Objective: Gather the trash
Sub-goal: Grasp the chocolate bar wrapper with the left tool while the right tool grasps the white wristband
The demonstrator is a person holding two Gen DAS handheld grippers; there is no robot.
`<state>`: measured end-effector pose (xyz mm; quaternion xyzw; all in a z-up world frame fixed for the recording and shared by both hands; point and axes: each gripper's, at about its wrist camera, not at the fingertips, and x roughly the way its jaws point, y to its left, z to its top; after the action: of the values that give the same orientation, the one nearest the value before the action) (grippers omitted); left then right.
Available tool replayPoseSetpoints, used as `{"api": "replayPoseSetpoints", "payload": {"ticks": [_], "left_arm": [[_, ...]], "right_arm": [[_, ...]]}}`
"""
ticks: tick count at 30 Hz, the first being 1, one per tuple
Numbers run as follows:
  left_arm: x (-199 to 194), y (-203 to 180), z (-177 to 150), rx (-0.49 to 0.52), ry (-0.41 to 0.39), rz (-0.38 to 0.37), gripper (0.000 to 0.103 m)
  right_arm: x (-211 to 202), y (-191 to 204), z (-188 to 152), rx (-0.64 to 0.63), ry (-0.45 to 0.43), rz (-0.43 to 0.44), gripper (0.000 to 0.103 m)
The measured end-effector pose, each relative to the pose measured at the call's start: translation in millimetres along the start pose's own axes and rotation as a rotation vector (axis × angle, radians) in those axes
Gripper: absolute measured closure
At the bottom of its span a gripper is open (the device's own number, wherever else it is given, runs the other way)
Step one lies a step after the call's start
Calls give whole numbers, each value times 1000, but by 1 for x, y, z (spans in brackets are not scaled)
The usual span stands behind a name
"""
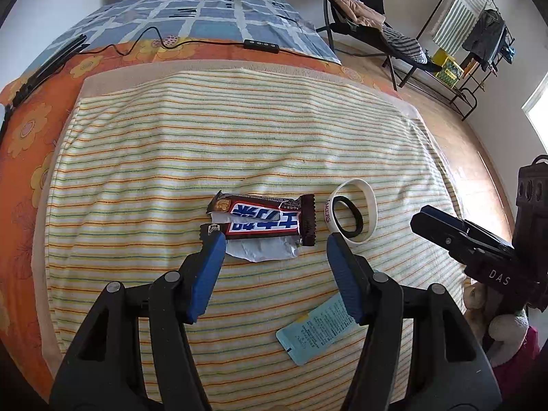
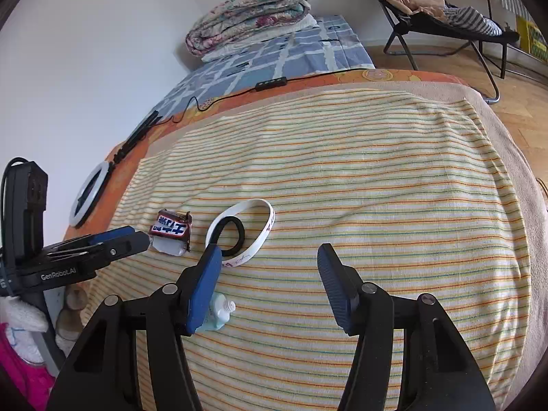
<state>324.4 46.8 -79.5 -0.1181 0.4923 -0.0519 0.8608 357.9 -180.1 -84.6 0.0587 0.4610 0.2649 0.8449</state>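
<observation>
The left tool (image 1: 275, 239) hangs over the striped towel (image 1: 239, 137) on the bed (image 1: 30, 130), its blue pads standing wide apart with nothing gripped. Just beyond its tips lies the wrapper (image 1: 262, 221), a torn candy-bar wrapper with its silver inside showing at the near edge; the left pad's tip sits right at the wrapper's left end, but whether it touches cannot be told.

To the right of the wrapper lies a white wristband (image 1: 371, 205) with a black hair tie (image 1: 347, 219) lying inside its ring. Nearer than these, a pale blue tube (image 1: 310, 332) lies flat on the towel, partly behind the left tool's right finger. In the right wrist view the tube's open nozzle (image 2: 228, 305) shows beside that tool's left pad.

The right tool (image 2: 265, 257) is also open and empty, about half spread, above bare towel to the right of the wristband (image 2: 270, 217). From there the wrapper (image 2: 171, 231) is far left, next to the left tool's tip.

No bin or bag is in view; the wristband is the only thing holding something within it.

Farther up the bed are a black cable with a control (image 1: 262, 45), a ring light (image 2: 89, 193) at the left edge, and a folded quilt (image 2: 246, 10) at the far end.
</observation>
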Motion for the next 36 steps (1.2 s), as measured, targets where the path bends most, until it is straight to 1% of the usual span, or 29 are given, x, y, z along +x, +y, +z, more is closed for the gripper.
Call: {"api": "replayPoseSetpoints", "payload": {"ticks": [2,5,8,12,15,16,18,19,20,23,24,25,26,28,36], "left_arm": [[7,-12,1,60,4,30,40],[19,-26,1,136,8,74,40],[31,-26,4,137,21,91,40],[45,-22,6,143,41,117,40],[48,-20,6,157,25,137,40],[48,-19,7,157,21,138,43],[48,-16,8,151,10,153,51],[48,-14,9,145,5,153,56],[48,-12,9,138,1,152,58],[46,-6,11,119,-8,142,67],[45,-4,11,116,-11,146,77],[44,-3,11,111,-13,145,83],[42,-1,11,102,-14,137,84],[40,2,11,92,-15,126,89],[27,2,5,99,-35,115,96]], "right_arm": [[10,-4,5,20,16,9,59],[20,-11,11,53,32,26,61],[30,-13,15,73,48,42,61],[45,-10,18,78,71,41,67],[53,-7,19,78,68,29,68],[54,-5,20,68,66,17,69],[58,1,22,39,66,-25,84],[60,2,22,26,66,-45,88],[61,3,22,18,63,-61,93],[62,3,23,17,61,-65,98],[62,4,23,16,59,-62,100],[62,5,23,16,58,-56,100],[61,6,22,16,56,-53,101],[58,8,22,19,49,-37,101],[36,26,23,-9,-14,9,101]]}}
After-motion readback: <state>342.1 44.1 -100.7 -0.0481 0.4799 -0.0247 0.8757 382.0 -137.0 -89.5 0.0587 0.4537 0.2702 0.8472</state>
